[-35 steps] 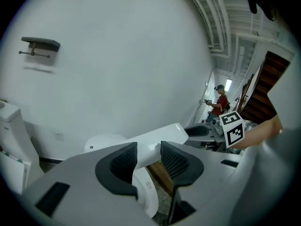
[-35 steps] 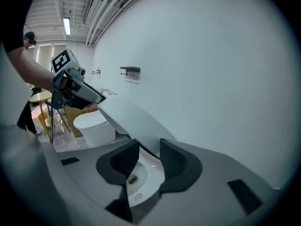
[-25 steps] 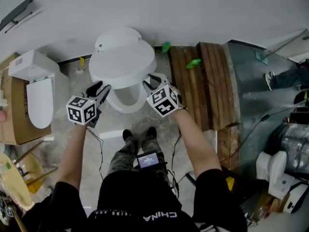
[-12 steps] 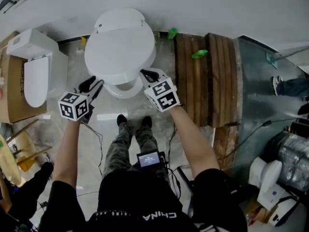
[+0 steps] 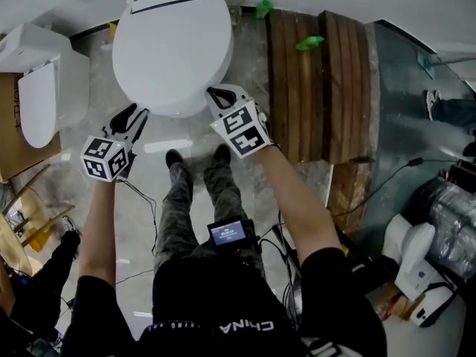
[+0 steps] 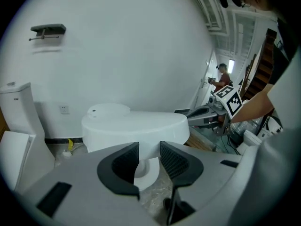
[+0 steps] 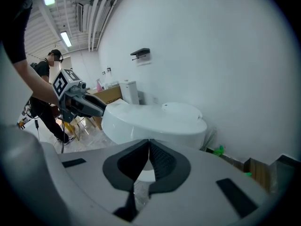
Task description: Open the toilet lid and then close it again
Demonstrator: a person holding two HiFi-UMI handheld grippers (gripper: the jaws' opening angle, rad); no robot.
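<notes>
I count two toilets for sure: the middle toilet and the side toilet; maybe a third toilet lower right. Two grippers: left gripper, right gripper.

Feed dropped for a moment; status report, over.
Left gripper open, empty; right gripper shut, empty. Toilet lid down, both grippers at its front edge. Nothing in the way.

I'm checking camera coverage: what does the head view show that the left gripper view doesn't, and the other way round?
Only the head view: the person's legs and the small screen at the waist. Only the left gripper view: the wall bracket, the wall socket and a bystander far off. Both: the toilet lid, lying down, the second toilet beside it and the right claw, shut.
</notes>
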